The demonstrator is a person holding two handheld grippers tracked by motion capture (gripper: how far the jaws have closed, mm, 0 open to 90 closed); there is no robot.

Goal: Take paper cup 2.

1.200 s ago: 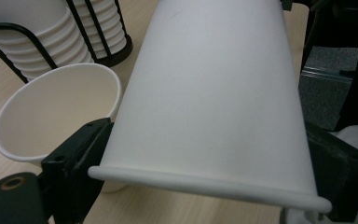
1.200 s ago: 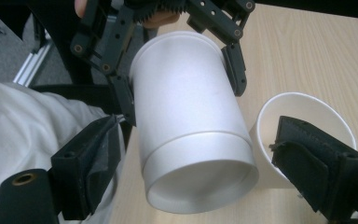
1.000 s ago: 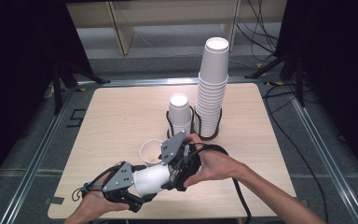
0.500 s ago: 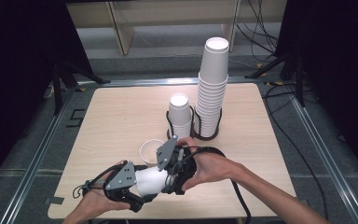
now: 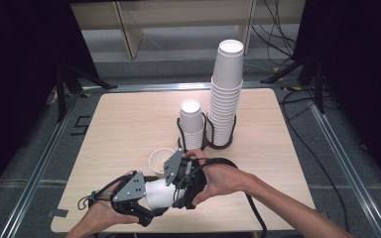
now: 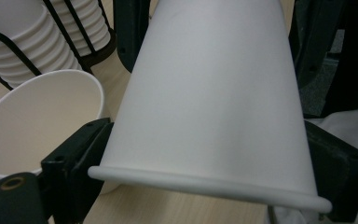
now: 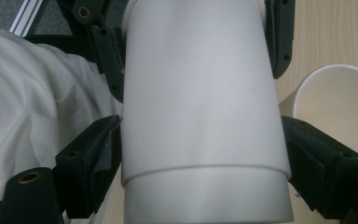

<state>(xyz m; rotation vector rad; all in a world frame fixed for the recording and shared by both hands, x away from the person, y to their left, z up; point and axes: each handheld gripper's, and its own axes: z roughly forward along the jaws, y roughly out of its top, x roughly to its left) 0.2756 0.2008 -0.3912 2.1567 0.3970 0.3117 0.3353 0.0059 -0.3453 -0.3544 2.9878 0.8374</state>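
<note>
Dark curtains and cables ring the pale wooden table (image 5: 129, 124), and I take the black wire cup rack (image 5: 206, 141) near its middle as my landmark. From the high view I see a tall stack of white cups (image 5: 225, 94) in the rack's right ring and a short stack (image 5: 191, 121) in its left one, and a single open cup (image 5: 159, 159) standing just in front of the rack. Nearer the table's front edge than that cup, my left gripper (image 5: 146, 208) and right gripper (image 5: 181, 191) meet on a pair of nested white cups (image 5: 159, 194) lying on their side between them. My left gripper view adds what the high view hides: its jaws press on both sides of the outer cup just above the rolled rim (image 6: 205, 184), with the open cup (image 6: 37, 121) close beside and the rack's stacks behind. My right gripper view shows its jaws clamped on the cups at the seam (image 7: 205, 170) where one cup sits inside the other, a white sleeve (image 7: 32, 116) alongside. Compared with a second ago, the right gripper has drawn slightly away from the rack toward the front edge; the left has kept its place and grip.
</note>
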